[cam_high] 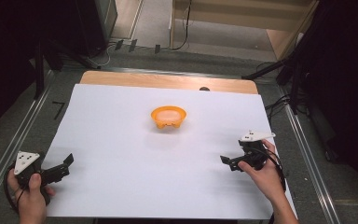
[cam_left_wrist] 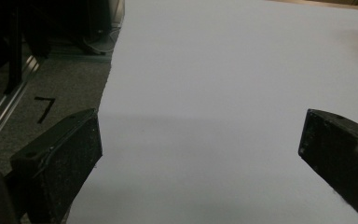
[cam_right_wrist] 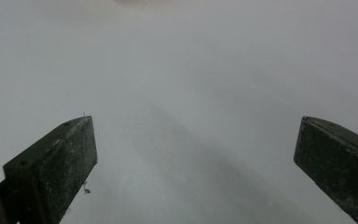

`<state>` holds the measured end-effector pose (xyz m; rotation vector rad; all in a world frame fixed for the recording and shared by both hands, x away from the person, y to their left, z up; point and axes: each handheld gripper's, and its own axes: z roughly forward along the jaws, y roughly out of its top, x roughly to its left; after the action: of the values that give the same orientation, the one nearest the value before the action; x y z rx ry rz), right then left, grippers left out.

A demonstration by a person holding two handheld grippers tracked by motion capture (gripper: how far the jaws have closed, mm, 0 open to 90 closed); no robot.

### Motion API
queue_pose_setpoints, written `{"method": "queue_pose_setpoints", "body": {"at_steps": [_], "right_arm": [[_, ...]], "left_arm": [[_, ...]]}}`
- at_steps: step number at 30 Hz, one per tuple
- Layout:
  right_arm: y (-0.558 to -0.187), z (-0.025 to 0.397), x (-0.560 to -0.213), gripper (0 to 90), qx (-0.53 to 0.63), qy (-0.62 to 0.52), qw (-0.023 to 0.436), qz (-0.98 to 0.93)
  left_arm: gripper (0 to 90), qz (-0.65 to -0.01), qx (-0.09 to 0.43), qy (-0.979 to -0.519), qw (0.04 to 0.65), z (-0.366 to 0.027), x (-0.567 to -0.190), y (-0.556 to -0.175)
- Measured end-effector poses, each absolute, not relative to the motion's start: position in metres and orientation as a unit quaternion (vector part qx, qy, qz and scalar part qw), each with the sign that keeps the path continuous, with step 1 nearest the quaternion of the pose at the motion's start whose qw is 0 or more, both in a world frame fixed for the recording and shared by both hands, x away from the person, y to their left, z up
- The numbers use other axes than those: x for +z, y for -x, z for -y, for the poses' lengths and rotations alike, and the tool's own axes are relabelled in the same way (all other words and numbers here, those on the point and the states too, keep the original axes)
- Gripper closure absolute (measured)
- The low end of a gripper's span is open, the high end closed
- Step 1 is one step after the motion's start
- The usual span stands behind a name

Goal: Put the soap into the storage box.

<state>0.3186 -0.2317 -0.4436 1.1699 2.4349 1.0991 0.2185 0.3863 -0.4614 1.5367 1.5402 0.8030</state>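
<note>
An orange bowl [cam_high: 168, 116] sits upside-up near the middle of the white sheet [cam_high: 121, 140], toward the far side. My left gripper [cam_high: 65, 167] rests at the sheet's near left corner, held by a hand, jaws wide open and empty. In the left gripper view its gripper [cam_left_wrist: 200, 140] looks over bare white sheet [cam_left_wrist: 223, 70]. My right gripper [cam_high: 228, 162] is at the near right, also open and empty, pointing left. In the right gripper view its gripper [cam_right_wrist: 196, 144] has plain white sheet [cam_right_wrist: 191, 70] between its jaws.
The sheet covers a wooden table [cam_high: 168, 80] whose far edge shows. Grey carpet [cam_high: 9, 135] with a black mark [cam_left_wrist: 44, 108] lies to the left, with metal rails [cam_high: 307, 149] on both sides. Dark stands and cables [cam_high: 279, 70] sit at the back.
</note>
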Motion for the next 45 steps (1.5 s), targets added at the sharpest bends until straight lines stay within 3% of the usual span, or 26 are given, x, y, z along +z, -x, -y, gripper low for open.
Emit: {"method": "queue_pose_setpoints", "body": {"at_steps": [19,34,45], "right_arm": [[-0.266,0.293,-0.483,0.0,0.403,-0.473,0.152,-0.769],[-0.222,0.336,-0.487,0.0,0.446,-0.502,0.178,-0.719],[-0.22,0.345,-0.493,0.0,0.451,-0.521,0.153,-0.709]], "left_arm": [[0.1,-0.608,0.317,-0.607,0.401,-0.386,-0.461,-0.218],[0.1,-0.604,0.319,-0.608,0.405,-0.386,-0.461,-0.217],[0.1,-0.602,0.319,-0.608,0.407,-0.386,-0.461,-0.217]]}}
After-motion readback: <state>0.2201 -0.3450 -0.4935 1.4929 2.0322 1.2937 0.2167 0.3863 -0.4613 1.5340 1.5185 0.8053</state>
